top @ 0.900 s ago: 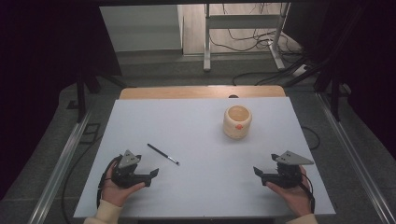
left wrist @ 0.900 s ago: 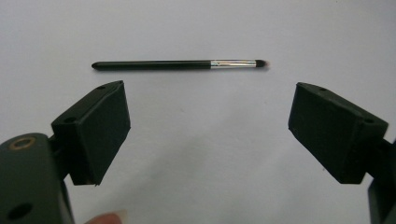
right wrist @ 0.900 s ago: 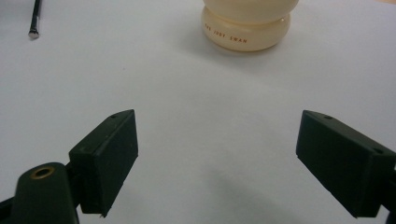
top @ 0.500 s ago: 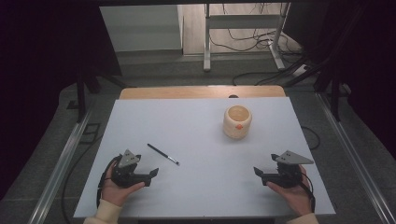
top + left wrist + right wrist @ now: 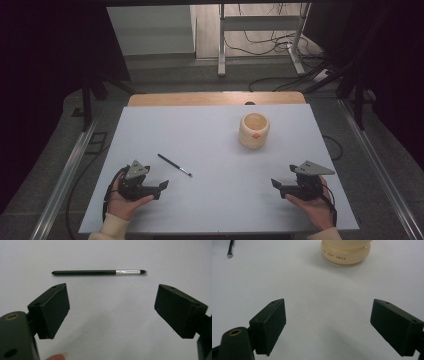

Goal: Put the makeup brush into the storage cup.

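Left gripper (image 5: 163, 185): held low at the near left of the table (image 5: 210, 150); jaws wide apart, gripping nothing. In the left gripper view (image 5: 111, 312) the gap between them shows bare table surface.
Right gripper (image 5: 276, 183): held at the near right of the table; jaws wide apart, gripping nothing. Same state in the right gripper view (image 5: 328, 325).
Brush (image 5: 175, 165): thin black handle, silver ferrule, dark tip. Lies flat on the table just ahead of the left gripper, not touching it. In the left gripper view (image 5: 98, 272) it lies crosswise beyond the jaw tips, tip toward that view's right.
Cup (image 5: 254, 130): cream-coloured round vessel, upright, on the far right half of the table, well apart from both grippers and from the brush.
Cut off: in the right gripper view the upper part of the cup (image 5: 346, 252) is beyond the top edge; the brush (image 5: 230, 248) shows its tip end at the top left corner, the handle cropped.
Hard to make out: small lettering on the cup base is partly legible; the red mark on the cup side in the high view is too small to identify; cup contents cannot be told.
Hidden: each hand (image 5: 122, 205) lies partly under its gripper body; forearms are cropped at the bottom edge.
Change since earlier frame: the left gripper has shifted slightly; right gripper, brush and cup unchanged.
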The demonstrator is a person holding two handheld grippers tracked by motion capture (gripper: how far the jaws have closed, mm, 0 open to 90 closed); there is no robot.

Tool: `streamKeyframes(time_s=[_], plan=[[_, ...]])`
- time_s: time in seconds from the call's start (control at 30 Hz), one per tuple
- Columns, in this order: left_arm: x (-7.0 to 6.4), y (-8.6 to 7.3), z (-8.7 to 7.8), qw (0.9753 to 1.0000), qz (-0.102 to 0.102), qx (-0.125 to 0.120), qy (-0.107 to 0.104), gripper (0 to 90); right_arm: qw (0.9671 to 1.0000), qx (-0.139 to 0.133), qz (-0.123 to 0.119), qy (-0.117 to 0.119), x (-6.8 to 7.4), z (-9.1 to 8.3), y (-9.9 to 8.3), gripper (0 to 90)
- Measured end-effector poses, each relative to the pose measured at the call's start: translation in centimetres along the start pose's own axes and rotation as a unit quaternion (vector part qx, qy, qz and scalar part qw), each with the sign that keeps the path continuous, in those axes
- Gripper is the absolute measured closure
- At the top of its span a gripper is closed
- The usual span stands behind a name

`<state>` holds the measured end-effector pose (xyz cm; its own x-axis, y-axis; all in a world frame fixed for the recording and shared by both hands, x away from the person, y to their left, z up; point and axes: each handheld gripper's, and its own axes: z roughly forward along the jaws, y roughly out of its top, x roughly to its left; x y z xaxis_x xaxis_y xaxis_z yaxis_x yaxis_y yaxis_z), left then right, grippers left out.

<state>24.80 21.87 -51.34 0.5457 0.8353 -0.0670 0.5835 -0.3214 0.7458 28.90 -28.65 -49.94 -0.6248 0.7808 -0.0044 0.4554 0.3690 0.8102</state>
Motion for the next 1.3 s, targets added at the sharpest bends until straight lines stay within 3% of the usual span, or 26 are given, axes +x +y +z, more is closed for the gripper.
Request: streamKeyframes(time_s=[0.27, 0.6, 0.77, 1.03, 1.17, 1.23, 1.3], plan=[[0.2, 0.2, -0.8, 0.9999, -0.002, -0.007, -0.011, 14.0, 1.0000, 0.003, -0.008, -0.002, 0.5, 0.2, 0.1, 13.1], [-0.2, 0.4, -0.6, 0.9996, 0.016, 0.001, -0.022, 14.9, 0.9998, 0.010, -0.014, 0.004, 0.9, 0.7, 0.1, 13.2], [0.0, 0.9, -0.4, 0.9992, 0.027, 0.004, -0.029, 14.9, 0.9999, 0.011, -0.013, 0.004, 1.0, 0.7, -0.1, 13.3], [-0.1, 1.3, -0.5, 0.9974, 0.062, 0.013, -0.035, 15.2, 0.9999, 0.010, -0.012, -0.002, 1.1, 0.2, -0.2, 13.3], [0.3, 1.6, -0.6, 0.9969, 0.067, 0.019, -0.038, 15.4, 0.9999, 0.008, -0.013, -0.001, 1.0, 0.0, -0.3, 13.3], [0.5, 1.9, -0.6, 0.9958, 0.071, 0.019, -0.055, 15.2, 0.9999, 0.009, -0.013, 0.000, 0.9, -0.1, -0.4, 13.3], [0.6, 2.0, -0.6, 0.9952, 0.077, 0.022, -0.057, 15.3, 0.9999, 0.009, -0.014, 0.001, 0.9, 0.0, -0.4, 13.3]])
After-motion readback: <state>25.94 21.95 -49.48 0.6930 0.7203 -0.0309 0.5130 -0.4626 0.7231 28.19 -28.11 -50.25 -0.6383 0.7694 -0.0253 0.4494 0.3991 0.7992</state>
